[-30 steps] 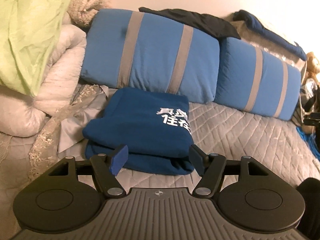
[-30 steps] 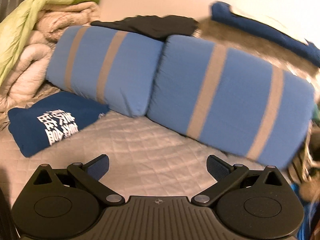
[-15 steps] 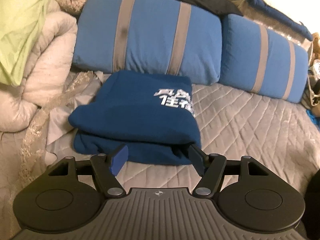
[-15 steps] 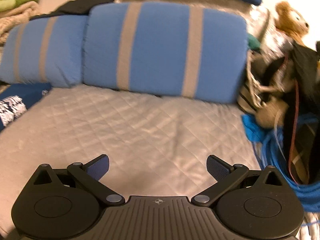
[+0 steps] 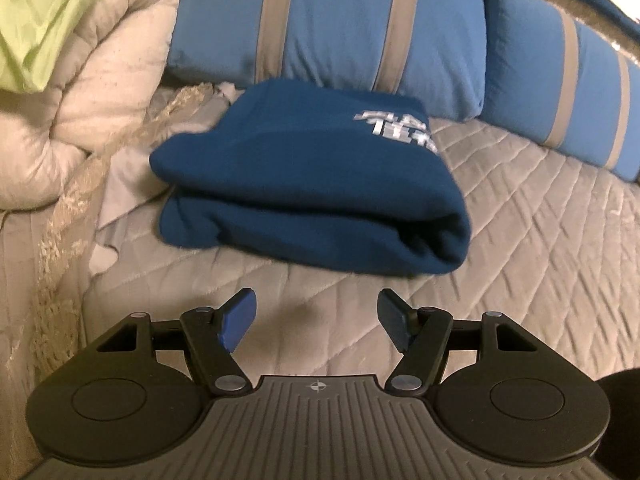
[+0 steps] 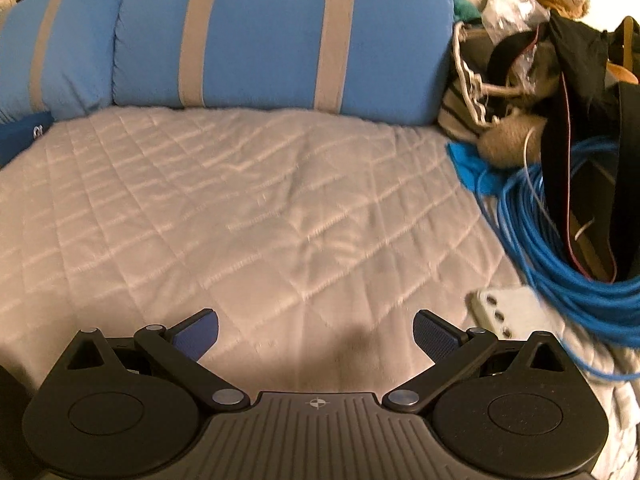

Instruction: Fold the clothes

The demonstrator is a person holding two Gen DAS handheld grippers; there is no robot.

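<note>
left gripper (image 5: pixel 316 314) open partway, nothing between fingers, low in frame. folded blue top (image 5: pixel 312 192) lies mid frame on grey quilt (image 5: pixel 540 240), just in front of striped blue pillow (image 5: pixel 332 28). right gripper (image 6: pixel 316 334) wide, empty, over bare quilt. blue cable coil (image 6: pixel 560 248) at right edge.

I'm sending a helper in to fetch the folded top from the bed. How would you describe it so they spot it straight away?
Start at the two blue pillows with grey stripes along the back of the quilted bed. In front of the left one lies the folded navy top. It alone is dark blue with white lettering near its far right corner.
</note>
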